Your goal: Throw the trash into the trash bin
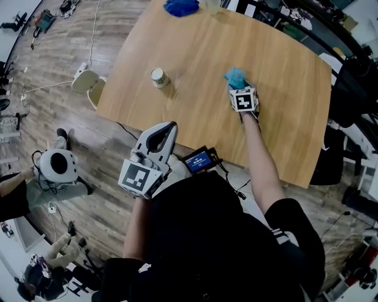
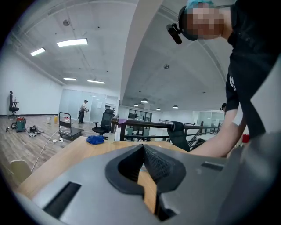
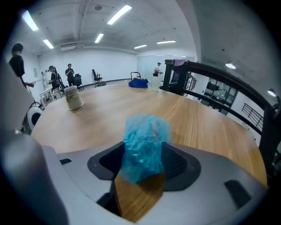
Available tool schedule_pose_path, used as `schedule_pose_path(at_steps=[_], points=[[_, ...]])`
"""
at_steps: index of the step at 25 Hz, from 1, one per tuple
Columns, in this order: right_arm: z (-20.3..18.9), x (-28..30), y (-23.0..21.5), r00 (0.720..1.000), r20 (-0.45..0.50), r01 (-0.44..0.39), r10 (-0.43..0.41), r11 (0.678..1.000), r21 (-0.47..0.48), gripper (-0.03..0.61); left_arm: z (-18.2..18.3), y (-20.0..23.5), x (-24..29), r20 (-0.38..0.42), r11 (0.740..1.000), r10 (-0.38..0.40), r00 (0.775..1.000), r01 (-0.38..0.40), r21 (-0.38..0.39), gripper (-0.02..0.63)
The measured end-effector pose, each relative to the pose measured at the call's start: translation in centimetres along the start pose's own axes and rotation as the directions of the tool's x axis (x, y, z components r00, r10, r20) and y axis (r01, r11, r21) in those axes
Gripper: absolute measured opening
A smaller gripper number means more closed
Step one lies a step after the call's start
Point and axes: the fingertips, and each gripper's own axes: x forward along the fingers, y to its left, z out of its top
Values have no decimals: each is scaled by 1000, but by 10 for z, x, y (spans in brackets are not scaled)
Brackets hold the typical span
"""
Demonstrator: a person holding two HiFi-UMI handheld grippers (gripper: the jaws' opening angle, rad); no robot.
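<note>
A crumpled blue mesh wad (image 1: 236, 76) lies on the wooden table (image 1: 201, 118), right of its middle. My right gripper (image 1: 238, 87) is tilted down over it. In the right gripper view the wad (image 3: 147, 136) sits between the widely spread jaws of the right gripper (image 3: 145, 152), and I see no pad pressing on it. My left gripper (image 1: 170, 127) hangs off the table's near edge, above the floor. In the left gripper view its fingertips (image 2: 142, 147) meet with nothing between them. No trash bin is clearly visible.
A paper cup (image 1: 159, 77) stands left of the wad. A blue bundle (image 1: 181, 6) lies at the table's far end. A pale chair seat (image 1: 87, 82) sits by the left edge, and a round white object (image 1: 58, 165) and cables lie on the floor. A dark railing (image 3: 228, 81) runs on the right.
</note>
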Motion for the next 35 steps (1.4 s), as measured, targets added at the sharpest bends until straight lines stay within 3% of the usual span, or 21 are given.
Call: schedule_pose_path(at_steps=[1,2,3,6,11,17,28,32,35], points=[[-1,-1,0,1000,-11,11,-11,1000,-21,203,-1,-1,0,1,1000,0,1000,0,-4,-3],[-2,-3,1,1000,-23,21,-22,999,-38,54,-1,-2,0,7,1000,-4,1000,4,-8,-3],[-2,-6,3,999,-32,24,-25,998,-49,12,0,-2,0,15,1000,-8,1000,8,-13,-3],[1,-8,10,1000,-29,1,-3,998,-55,1,2,2,-1,33,1000,-7,999,8,-23,-3],[7,-9,14,999,22,-44,44,999,27,-2,1,9,-4,38,999,13,999,-12,-35,-3],[34,-30,27,993,114,-35,25,996,87,-2,2,29,-15,45,999,22,999,-20,-46,-3],[77,-90,49,957,283,-91,66,993,75,-2,0,30,9,57,999,-35,998,35,-2,-3],[88,-98,76,944,306,-143,124,989,40,-2,-4,38,-7,55,998,38,998,-35,-52,-3],[106,-90,131,930,309,-210,201,978,-4,-2,-11,72,-38,75,991,115,991,-110,-70,-3]])
